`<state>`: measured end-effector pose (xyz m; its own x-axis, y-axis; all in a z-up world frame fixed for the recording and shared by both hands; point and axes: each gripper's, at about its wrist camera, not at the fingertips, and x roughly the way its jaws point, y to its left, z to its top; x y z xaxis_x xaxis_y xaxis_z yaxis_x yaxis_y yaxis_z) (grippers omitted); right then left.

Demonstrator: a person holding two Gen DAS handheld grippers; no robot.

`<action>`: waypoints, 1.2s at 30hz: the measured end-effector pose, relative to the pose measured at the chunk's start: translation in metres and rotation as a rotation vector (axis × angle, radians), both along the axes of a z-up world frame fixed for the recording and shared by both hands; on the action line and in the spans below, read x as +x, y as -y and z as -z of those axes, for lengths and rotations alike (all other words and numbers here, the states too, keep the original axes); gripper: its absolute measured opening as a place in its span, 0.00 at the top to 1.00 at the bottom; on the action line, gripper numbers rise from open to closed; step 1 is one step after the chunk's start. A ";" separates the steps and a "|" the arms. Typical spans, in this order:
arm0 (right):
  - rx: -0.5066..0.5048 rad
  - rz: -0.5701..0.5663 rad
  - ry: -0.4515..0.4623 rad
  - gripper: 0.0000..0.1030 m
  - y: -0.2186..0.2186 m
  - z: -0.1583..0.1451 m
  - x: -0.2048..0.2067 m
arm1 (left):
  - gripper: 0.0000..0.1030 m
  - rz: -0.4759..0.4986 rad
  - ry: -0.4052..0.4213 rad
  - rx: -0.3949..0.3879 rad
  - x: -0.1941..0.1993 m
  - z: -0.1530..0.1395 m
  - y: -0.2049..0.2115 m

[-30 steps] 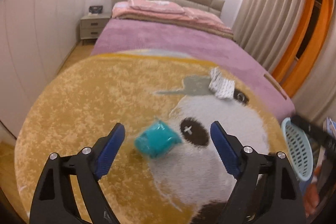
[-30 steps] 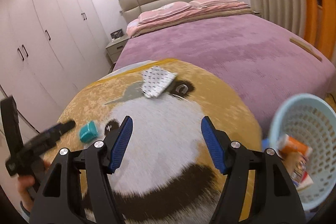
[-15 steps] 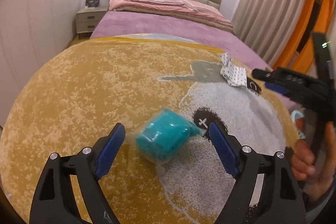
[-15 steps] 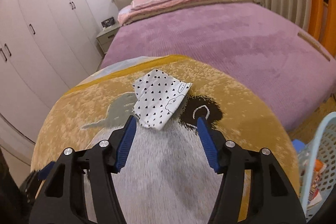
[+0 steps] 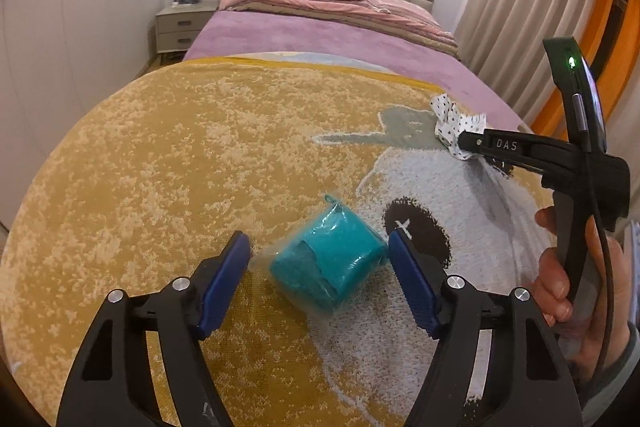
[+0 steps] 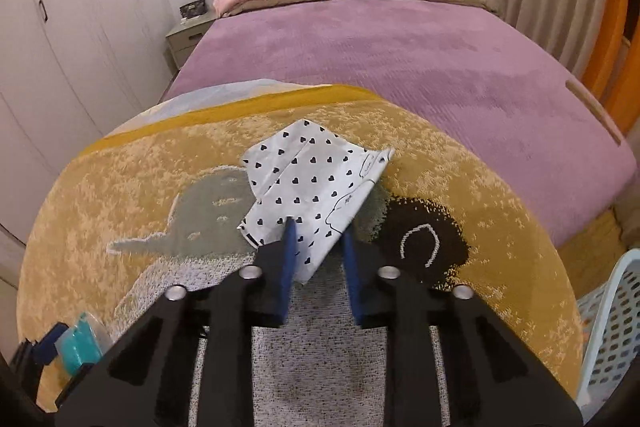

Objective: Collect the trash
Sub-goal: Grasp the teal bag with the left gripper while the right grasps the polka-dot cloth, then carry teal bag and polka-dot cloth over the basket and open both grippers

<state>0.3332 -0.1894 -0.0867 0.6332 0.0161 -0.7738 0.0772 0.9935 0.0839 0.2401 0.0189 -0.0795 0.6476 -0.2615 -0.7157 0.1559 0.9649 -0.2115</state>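
Fingers (image 5: 236, 267) of the left gripper (image 5: 318, 263) spread wide, straddling a teal wrapped packet (image 5: 326, 265) on the yellow blanket (image 5: 160, 155); right pad about touching the packet's end, left pad close beside its clear wrap, not clamped. Packet's long axis runs roughly across the gap, tilted, higher end toward the right finger, small tab pointing away up the bed (image 6: 400, 43). Right gripper (image 6: 318, 247) fingers nearly together, pinching the near corner of a white heart-print wrapper (image 6: 316, 179). Wrapper lies flat on the blanket beside the dark panda ear patch (image 6: 424, 235), long axis diagonal, far end pointing up-right toward the purple bedspread. Light blue basket (image 6: 608, 327) at right edge, off the bed.
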 end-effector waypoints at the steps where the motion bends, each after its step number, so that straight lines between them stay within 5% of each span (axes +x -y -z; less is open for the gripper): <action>1: 0.003 -0.004 0.004 0.91 0.000 0.000 -0.001 | 0.37 0.000 0.000 0.000 0.000 0.000 0.000; 10: 0.046 -0.034 0.074 0.98 0.003 -0.012 -0.029 | 0.50 0.011 0.007 -0.034 -0.001 -0.001 -0.005; 19: 0.181 -0.020 0.084 0.98 0.033 -0.026 -0.084 | 0.52 0.055 0.065 -0.043 -0.015 -0.012 -0.004; 36: 0.339 0.126 0.181 0.98 0.165 -0.072 -0.214 | 0.52 0.317 0.198 -0.102 -0.085 -0.087 0.106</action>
<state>0.1191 -0.3541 -0.0145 0.7724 0.1652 -0.6133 0.1500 0.8908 0.4288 0.1550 -0.0870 0.0075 0.6465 -0.5342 -0.5447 0.4907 0.8378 -0.2392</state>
